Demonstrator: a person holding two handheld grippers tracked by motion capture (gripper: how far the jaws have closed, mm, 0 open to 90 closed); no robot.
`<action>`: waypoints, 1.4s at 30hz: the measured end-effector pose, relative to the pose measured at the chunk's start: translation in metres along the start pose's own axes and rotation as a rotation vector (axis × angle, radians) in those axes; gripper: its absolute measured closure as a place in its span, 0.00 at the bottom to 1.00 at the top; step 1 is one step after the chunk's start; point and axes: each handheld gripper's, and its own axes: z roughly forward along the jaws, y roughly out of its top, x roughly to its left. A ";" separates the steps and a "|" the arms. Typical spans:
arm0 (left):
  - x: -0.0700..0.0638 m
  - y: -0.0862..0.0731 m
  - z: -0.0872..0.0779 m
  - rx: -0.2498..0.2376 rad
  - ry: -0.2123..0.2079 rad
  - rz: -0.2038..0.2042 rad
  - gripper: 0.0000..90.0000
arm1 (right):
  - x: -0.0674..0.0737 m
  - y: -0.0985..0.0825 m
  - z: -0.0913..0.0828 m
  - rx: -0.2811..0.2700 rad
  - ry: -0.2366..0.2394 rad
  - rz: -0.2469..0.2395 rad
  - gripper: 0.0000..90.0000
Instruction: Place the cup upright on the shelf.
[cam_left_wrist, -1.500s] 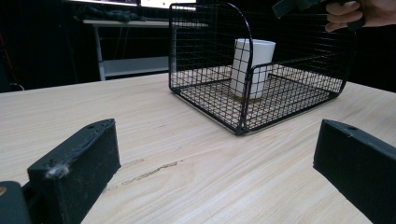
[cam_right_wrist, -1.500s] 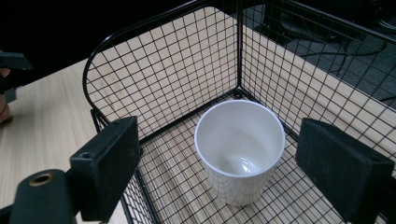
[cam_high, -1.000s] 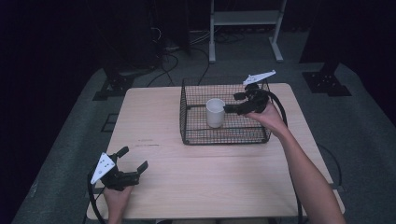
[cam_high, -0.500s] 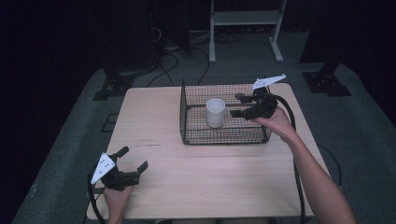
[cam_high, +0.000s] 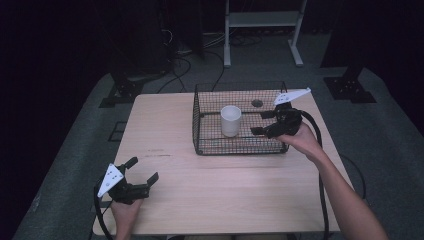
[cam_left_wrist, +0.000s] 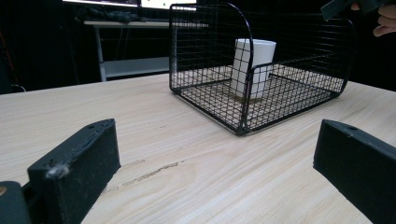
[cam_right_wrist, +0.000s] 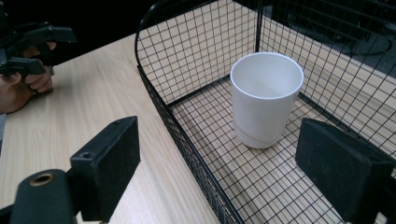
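Cup (cam_high: 230, 120) upright in basket (cam_high: 200, 125), on table (cam_high: 165, 130) far half.

No text, label, brand, number or sign can be read in any of the views. The white paper cup (cam_right_wrist: 266, 99) is plain, the black wire basket (cam_high: 200, 125) carries no tag, and the wooden table (cam_high: 165, 135) shows only its grain.
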 end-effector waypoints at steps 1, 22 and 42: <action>0.000 0.000 0.000 0.000 0.000 0.000 0.00 | 0.001 -0.001 -0.001 -0.010 -0.001 -0.003 0.14; 0.000 0.000 0.000 0.002 -0.001 -0.001 0.00 | 0.015 -0.033 -0.009 0.013 0.010 -0.010 0.15; -0.001 0.000 0.000 0.004 0.002 -0.001 0.00 | 0.024 -0.065 -0.020 0.004 0.018 0.008 0.15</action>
